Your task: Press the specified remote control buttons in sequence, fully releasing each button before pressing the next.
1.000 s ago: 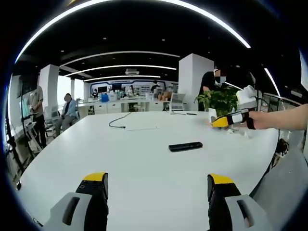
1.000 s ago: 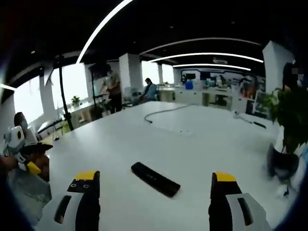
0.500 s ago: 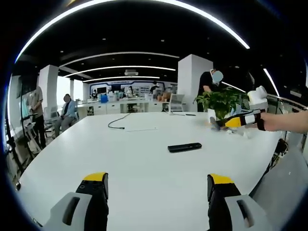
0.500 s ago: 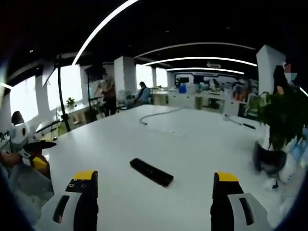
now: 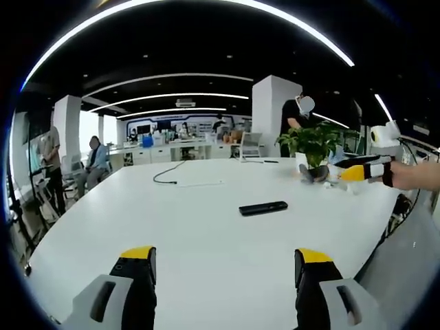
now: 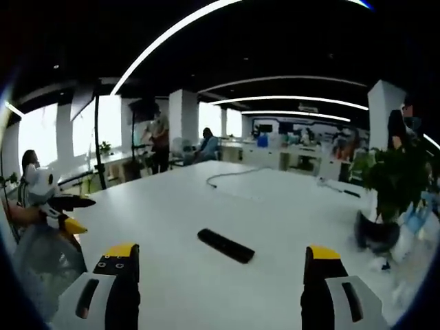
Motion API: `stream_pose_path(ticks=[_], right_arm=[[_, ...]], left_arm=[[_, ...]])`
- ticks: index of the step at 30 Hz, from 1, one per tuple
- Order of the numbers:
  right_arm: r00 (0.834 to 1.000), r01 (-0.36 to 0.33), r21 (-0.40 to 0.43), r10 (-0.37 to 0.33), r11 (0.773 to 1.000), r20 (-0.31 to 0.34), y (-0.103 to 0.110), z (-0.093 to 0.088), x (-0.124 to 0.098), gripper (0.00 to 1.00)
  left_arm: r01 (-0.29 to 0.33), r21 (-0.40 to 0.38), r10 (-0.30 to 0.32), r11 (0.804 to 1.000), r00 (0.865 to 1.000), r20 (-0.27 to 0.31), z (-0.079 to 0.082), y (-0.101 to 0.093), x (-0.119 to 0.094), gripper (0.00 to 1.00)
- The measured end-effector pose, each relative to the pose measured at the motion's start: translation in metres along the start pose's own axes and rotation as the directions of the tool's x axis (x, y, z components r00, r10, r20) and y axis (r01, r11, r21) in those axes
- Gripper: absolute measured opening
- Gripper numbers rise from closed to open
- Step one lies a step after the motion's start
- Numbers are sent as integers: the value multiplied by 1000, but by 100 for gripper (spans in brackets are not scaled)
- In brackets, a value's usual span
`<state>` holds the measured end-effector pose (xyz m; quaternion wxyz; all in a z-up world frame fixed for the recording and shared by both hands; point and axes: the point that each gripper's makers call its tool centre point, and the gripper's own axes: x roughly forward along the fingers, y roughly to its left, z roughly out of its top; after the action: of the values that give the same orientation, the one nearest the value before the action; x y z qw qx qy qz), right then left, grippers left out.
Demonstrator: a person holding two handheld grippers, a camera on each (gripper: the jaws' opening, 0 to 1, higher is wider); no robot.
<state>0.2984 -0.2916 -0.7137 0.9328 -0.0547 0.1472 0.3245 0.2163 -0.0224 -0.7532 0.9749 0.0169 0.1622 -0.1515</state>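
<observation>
**No readable writing anywhere**

From where I stand, nothing can be read. The slim black remote control (image 5: 263, 207) lying out on the white oval table (image 5: 206, 240) shows no legible button marks or brand in either gripper view. The far wall displays are too small and blurred for any lettering.

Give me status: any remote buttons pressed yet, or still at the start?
Nothing looks done from these views. The black remote lies flat on the white table, apart from both grippers. The left gripper and right gripper are both open, hanging above the table short of the remote, holding nothing. Left to do: the approach and every press in the sequence. Button state is too small to read.
</observation>
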Motion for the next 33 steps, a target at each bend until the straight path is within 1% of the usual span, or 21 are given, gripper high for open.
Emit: stream_pose_path(ticks=[2,6,7,9,12,14,17,21,23,27,30,33], right_arm=[[1000,4,-10,-4,1000,-5,2,-2,-2,99],[998,28,-27,-29,999,-47,3,-14,-8,99],[998,30,-26,-31,999,-47,3,-15,-9,99],[998,33,-15,-34,999,-61,4,-22,-12,99],[995,48,-19,-49,999,-82,3,-33,-17,99],[995,58,-14,-59,998,-80,1,-42,-20,99],[995,69,20,-67,997,-72,0,-45,-24,99],[993,90,8,-89,996,-76,-5,-42,-27,99],[993,97,41,-93,994,-76,-4,-43,-33,99],[990,123,44,-119,992,-82,-6,-47,-45,99],[985,155,94,-147,983,-90,-9,-54,-54,99],[985,161,112,-153,981,-76,-7,-51,-57,99]], left_arm=[[0,3,0,1000,1000,-1,0,0,0,86],[-3,-6,3,1000,1000,1,0,1,-1,86],[-3,-5,3,1000,1000,1,0,1,-1,86],[-1,-5,1,1000,1000,-2,0,0,-1,86],[-1,-6,1,1000,1000,-2,0,0,-1,86],[-3,-18,3,1000,1000,6,1,1,-1,86],[-4,-30,4,1000,1000,8,2,1,-1,87],[-1,-22,1,1000,1000,-4,0,0,0,87],[-3,-22,3,1000,1000,-4,0,0,0,87],[-12,-26,11,1000,1000,-3,0,1,0,86],[-13,-23,13,1000,1000,-5,-1,1,0,86],[-13,-25,13,1000,1000,-8,-1,1,0,86]])
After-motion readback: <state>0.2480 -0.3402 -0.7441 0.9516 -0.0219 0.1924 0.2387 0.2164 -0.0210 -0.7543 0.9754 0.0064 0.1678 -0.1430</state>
